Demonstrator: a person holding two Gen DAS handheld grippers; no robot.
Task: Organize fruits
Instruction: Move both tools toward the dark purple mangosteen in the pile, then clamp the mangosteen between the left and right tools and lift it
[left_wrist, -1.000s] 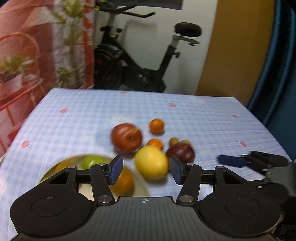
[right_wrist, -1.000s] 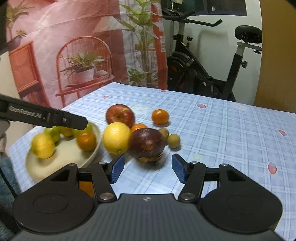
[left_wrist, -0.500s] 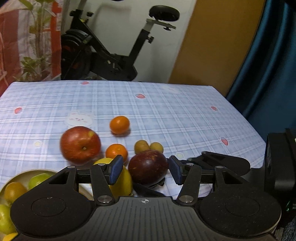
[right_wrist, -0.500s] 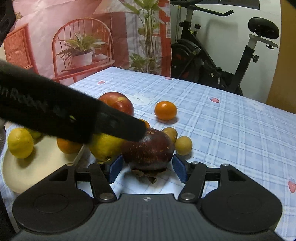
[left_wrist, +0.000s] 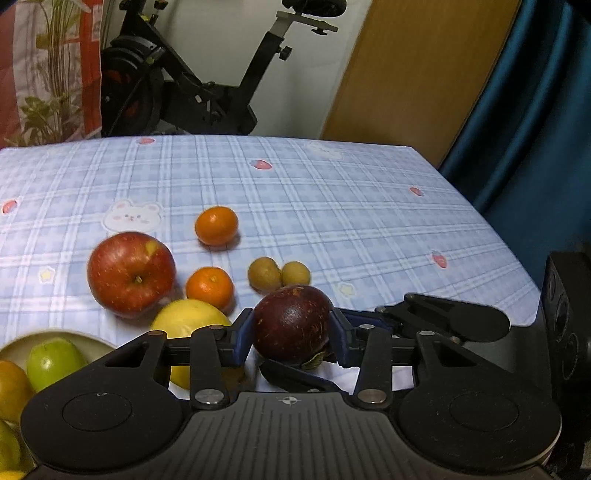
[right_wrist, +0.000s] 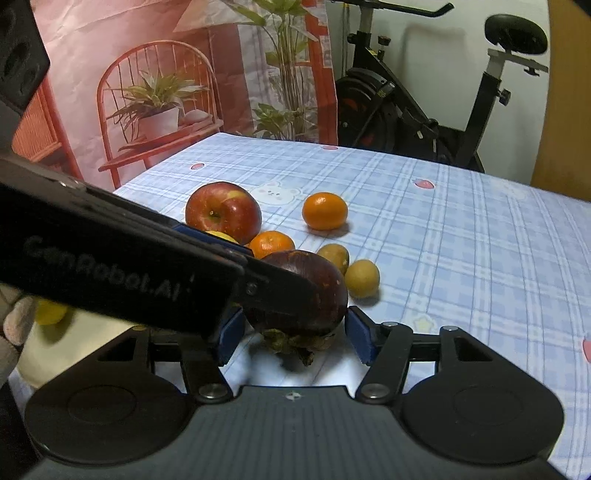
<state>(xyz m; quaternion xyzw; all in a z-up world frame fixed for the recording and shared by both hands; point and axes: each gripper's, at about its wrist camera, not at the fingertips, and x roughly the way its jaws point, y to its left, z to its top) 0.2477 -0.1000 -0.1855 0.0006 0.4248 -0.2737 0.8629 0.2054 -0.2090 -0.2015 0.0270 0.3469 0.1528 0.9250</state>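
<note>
A dark purple mangosteen (left_wrist: 291, 325) sits between the blue pads of my left gripper (left_wrist: 290, 338), which is shut on it. The mangosteen also shows in the right wrist view (right_wrist: 314, 295), between the pads of my right gripper (right_wrist: 293, 338), which is open around it with small gaps. A red apple (left_wrist: 131, 275), two oranges (left_wrist: 216, 225) (left_wrist: 209, 288), a yellow lemon (left_wrist: 188, 321) and two small brown fruits (left_wrist: 264, 273) (left_wrist: 295, 273) lie on the cloth. A cream bowl (left_wrist: 92, 341) at lower left holds a green fruit (left_wrist: 51, 363) and an orange one.
The table has a blue checked cloth (left_wrist: 332, 206). An exercise bike (left_wrist: 184, 85) stands behind it, with a wooden door and a blue curtain (left_wrist: 535, 122) to the right. The left gripper's body (right_wrist: 110, 258) crosses the right wrist view and hides the bowl.
My left gripper moved right from the lemon to the mangosteen and shut on it. My right gripper moved forward until its pads flank the same mangosteen.
</note>
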